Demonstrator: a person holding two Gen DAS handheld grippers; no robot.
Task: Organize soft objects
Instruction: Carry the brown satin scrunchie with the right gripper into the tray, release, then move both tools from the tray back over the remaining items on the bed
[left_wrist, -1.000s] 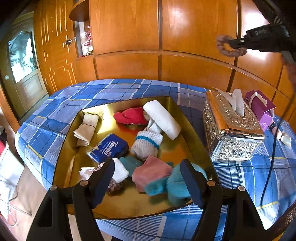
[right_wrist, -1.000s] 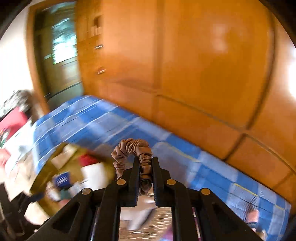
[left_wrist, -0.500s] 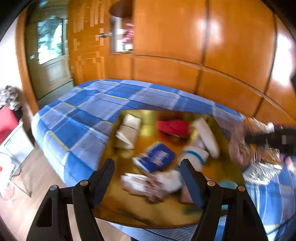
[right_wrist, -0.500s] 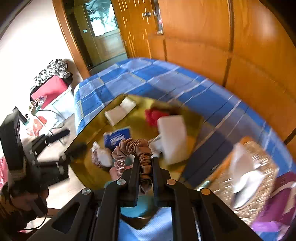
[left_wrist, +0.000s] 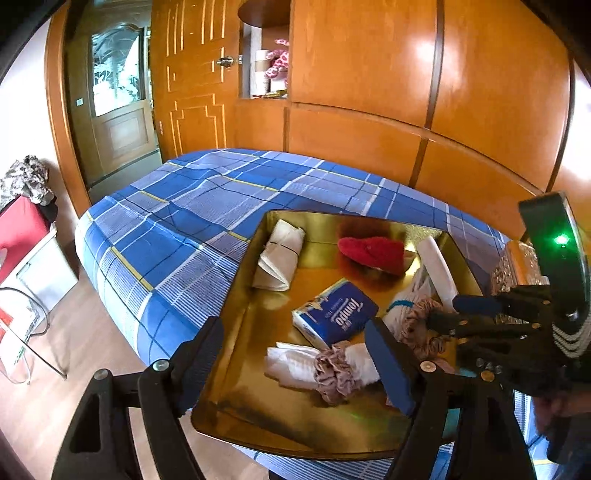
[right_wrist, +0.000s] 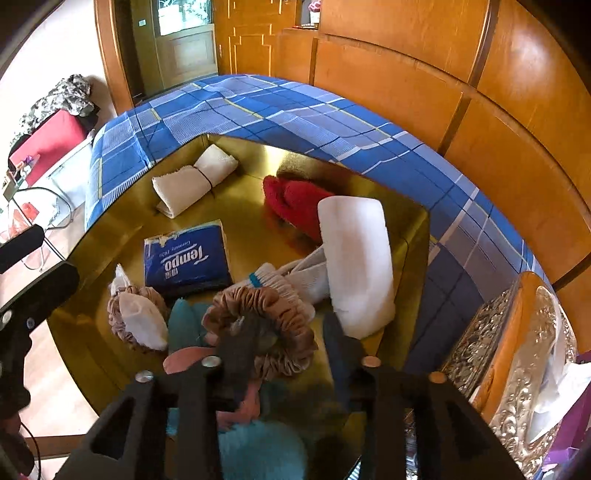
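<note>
A gold tray (right_wrist: 122, 218) on the blue plaid bed holds soft things: a tan scrunchie (right_wrist: 284, 314), a second scrunchie around a white cloth (right_wrist: 136, 321), a blue Tempo tissue pack (right_wrist: 188, 254), a red cloth (right_wrist: 295, 203), a white roll (right_wrist: 354, 254), a folded beige cloth (right_wrist: 192, 181), a white sock and teal and pink pieces. My right gripper (right_wrist: 288, 343) is open just over the tan scrunchie, which lies loose between the fingers. My left gripper (left_wrist: 295, 358) is open and empty above the tray's near edge (left_wrist: 229, 424); the right gripper (left_wrist: 443, 317) shows there too.
A silver tissue box (right_wrist: 517, 354) stands right of the tray, with a purple box (right_wrist: 576, 417) beyond it. Wooden panel wall behind the bed. The bed's edge drops to a wood floor on the left, with a red case (right_wrist: 48, 144) and wire stand.
My right gripper came down over the tray and opened, letting go of the tan scrunchie. My left gripper swung left and stays open.
</note>
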